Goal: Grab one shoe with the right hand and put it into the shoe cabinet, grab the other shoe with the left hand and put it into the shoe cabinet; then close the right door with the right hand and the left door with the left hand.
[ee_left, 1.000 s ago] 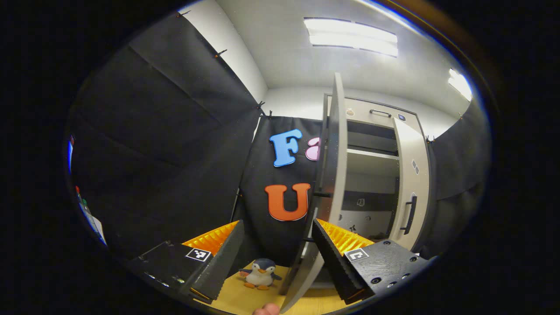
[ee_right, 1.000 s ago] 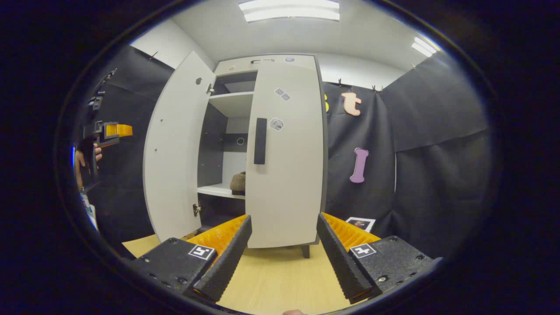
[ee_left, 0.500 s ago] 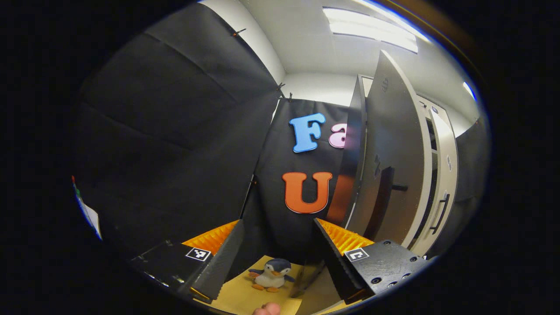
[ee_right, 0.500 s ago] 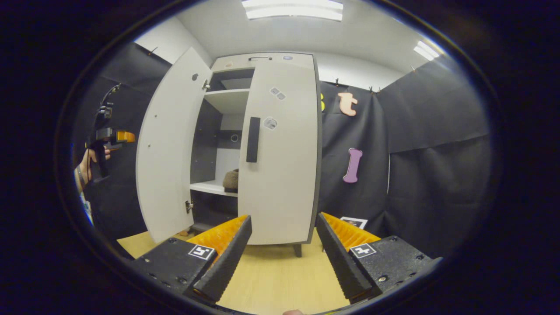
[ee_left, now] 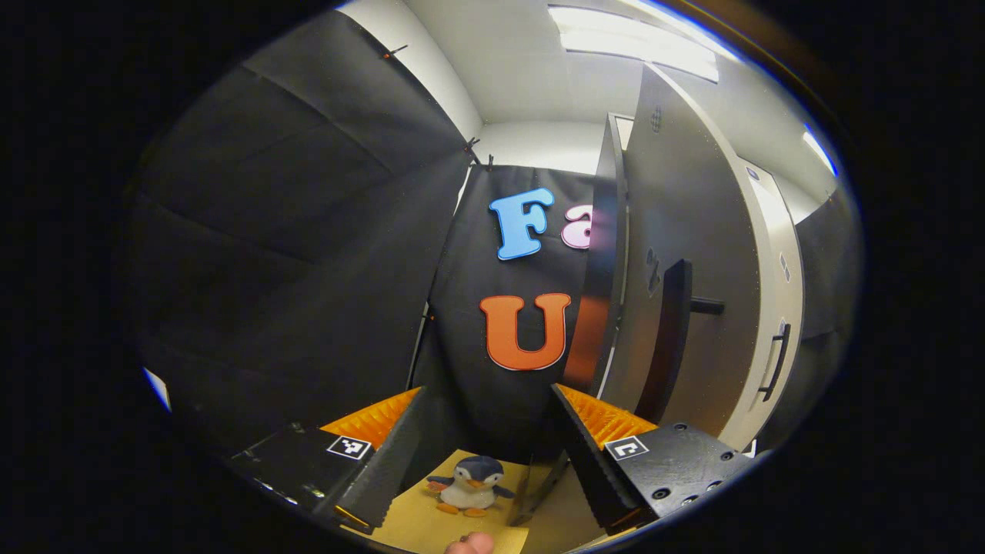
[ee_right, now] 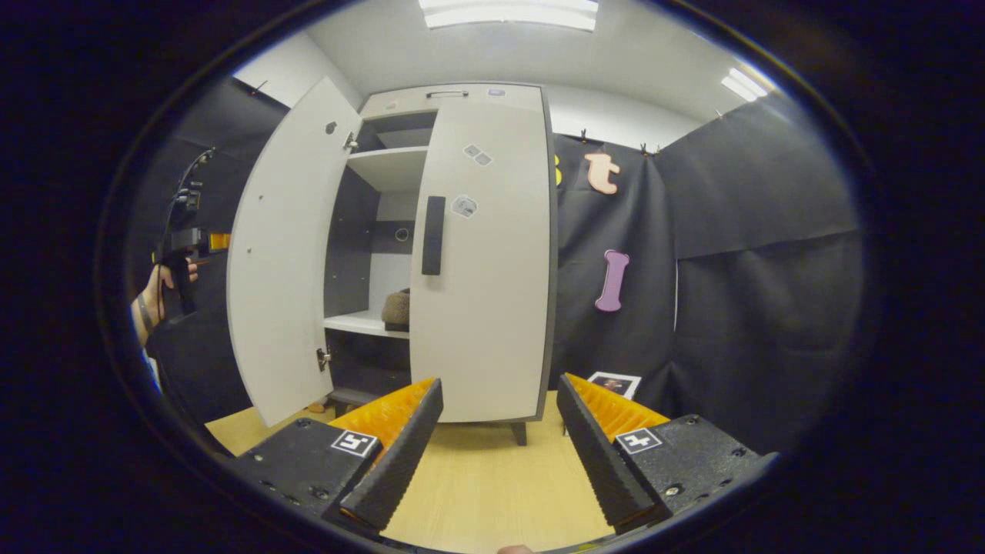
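Right gripper view placed the shoe cabinet (ee_right: pixel 454 254) ahead of me on the wooden floor (ee_right: pixel 492 477), with the right door (ee_right: pixel 485 261) shut flush and the left door (ee_right: pixel 281 254) swung wide. One shoe (ee_right: pixel 398 306) sat on the middle shelf (ee_right: pixel 358 325) inside the opening; I could not make out a second shoe, so I judged both to be stowed only from the closed right door. I judged the step in hand to be the last one: closing the left door with the left claw.

In the left gripper view the left door's (ee_left: pixel 677 254) outer face and its dark handle (ee_left: pixel 666 338) stood just to the right of the left claw (ee_left: pixel 486 446), whose fingers were spread apart and held nothing. A toy penguin (ee_left: pixel 471 483) lay on the floor below them.

The right claw (ee_right: pixel 499 442) hung back from the cabinet, fingers likewise apart and empty.

The next move, as I judged it, called for bringing the left claw against the door's outer face and pushing it round to meet the right door, keeping the fingers clear of the handle.
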Demonstrator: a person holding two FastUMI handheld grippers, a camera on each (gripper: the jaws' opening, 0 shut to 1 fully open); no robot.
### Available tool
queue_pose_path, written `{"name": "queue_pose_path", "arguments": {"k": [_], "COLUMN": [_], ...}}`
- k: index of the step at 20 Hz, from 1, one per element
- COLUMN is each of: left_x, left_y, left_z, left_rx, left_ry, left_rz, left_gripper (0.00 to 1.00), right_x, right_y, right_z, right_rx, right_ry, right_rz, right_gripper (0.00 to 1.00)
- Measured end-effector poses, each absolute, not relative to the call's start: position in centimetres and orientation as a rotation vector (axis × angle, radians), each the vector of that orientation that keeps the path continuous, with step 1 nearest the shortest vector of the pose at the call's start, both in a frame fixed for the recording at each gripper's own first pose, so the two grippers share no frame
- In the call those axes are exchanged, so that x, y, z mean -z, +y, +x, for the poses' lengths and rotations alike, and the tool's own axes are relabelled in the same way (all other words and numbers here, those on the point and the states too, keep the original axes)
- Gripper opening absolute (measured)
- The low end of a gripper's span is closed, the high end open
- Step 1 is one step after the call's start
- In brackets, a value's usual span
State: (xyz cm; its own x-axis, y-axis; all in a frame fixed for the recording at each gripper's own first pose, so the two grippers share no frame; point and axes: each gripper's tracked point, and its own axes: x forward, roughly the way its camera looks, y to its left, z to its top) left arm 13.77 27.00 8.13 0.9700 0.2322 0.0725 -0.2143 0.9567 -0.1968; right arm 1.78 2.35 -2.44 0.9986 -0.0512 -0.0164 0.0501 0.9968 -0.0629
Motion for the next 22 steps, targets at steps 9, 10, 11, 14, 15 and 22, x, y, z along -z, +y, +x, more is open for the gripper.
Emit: {"name": "queue_pose_path", "arguments": {"k": [9, 10, 11, 14, 15, 22], "left_x": [-8.2, -8.2, -8.2, -8.4, -8.4, -8.0], "left_y": [24.2, 23.3, 22.3, 19.3, 18.4, 10.9], "left_z": [14.2, 14.1, 14.0, 14.0, 14.1, 17.0], "left_rx": [-0.165, -0.148, -0.131, -0.084, -0.069, 0.075], "left_ry": [-0.062, -0.057, -0.055, -0.056, -0.052, -0.041], "left_rz": [-0.243, -0.246, -0.246, -0.234, -0.237, -0.26], "left_gripper": [0.94, 0.94, 0.94, 0.94, 0.94, 0.99], "right_x": [3.0, 3.0, 3.0, 2.9, 2.7, 2.6], "right_y": [2.8, 2.6, 2.4, 1.9, 1.7, -0.3], "right_z": [2.3, 2.3, 2.2, 2.3, 2.1, 1.1], "right_rx": [0.035, 0.037, 0.04, 0.051, 0.055, 0.11], "right_ry": [0.041, 0.042, 0.042, 0.042, 0.039, 0.03], "right_rz": [-0.061, -0.064, -0.065, -0.059, -0.058, -0.057], "right_gripper": [0.95, 0.97, 0.94, 0.98, 0.98, 0.94]}}
